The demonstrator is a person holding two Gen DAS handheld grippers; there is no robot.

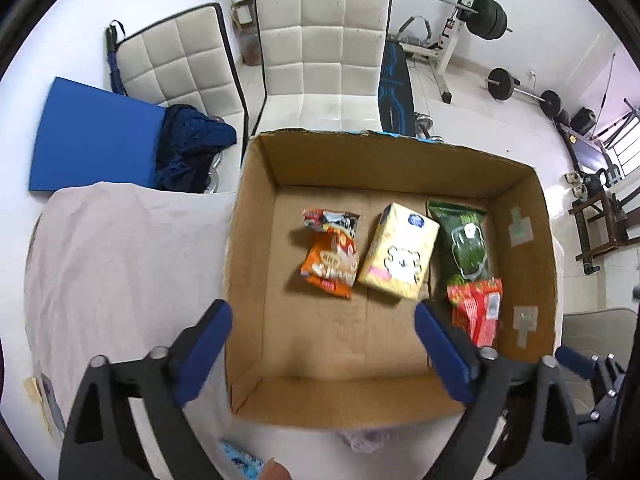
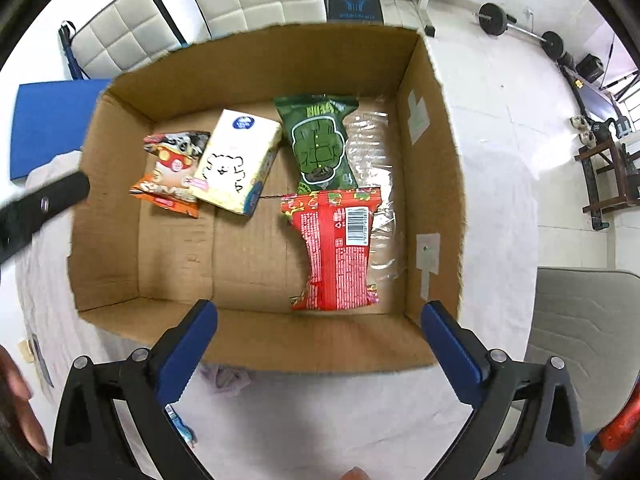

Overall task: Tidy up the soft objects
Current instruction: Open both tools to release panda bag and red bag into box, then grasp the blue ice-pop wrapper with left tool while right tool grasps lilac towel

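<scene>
An open cardboard box (image 1: 256, 240) (image 2: 432, 152) stands on a cloth-covered table. Inside lie an orange snack bag (image 1: 332, 256) (image 2: 172, 172), a yellow tissue pack (image 1: 398, 252) (image 2: 236, 160), a green packet (image 1: 464, 240) (image 2: 318, 144), a red packet (image 1: 478, 308) (image 2: 336, 248) and a clear plastic bag (image 2: 376, 184). My left gripper (image 1: 322, 340) is open and empty above the box's near half. My right gripper (image 2: 320, 332) is open and empty above the box's near wall.
A pale cloth (image 1: 120, 264) covers the table. A small blue packet (image 1: 240, 460) (image 2: 180, 428) and a crumpled lilac item (image 2: 226, 376) lie on the cloth near the box. White chairs (image 1: 320, 52), a blue mat (image 1: 92, 140) and gym equipment (image 1: 480, 12) stand behind. A grey chair (image 2: 580, 328) is at right.
</scene>
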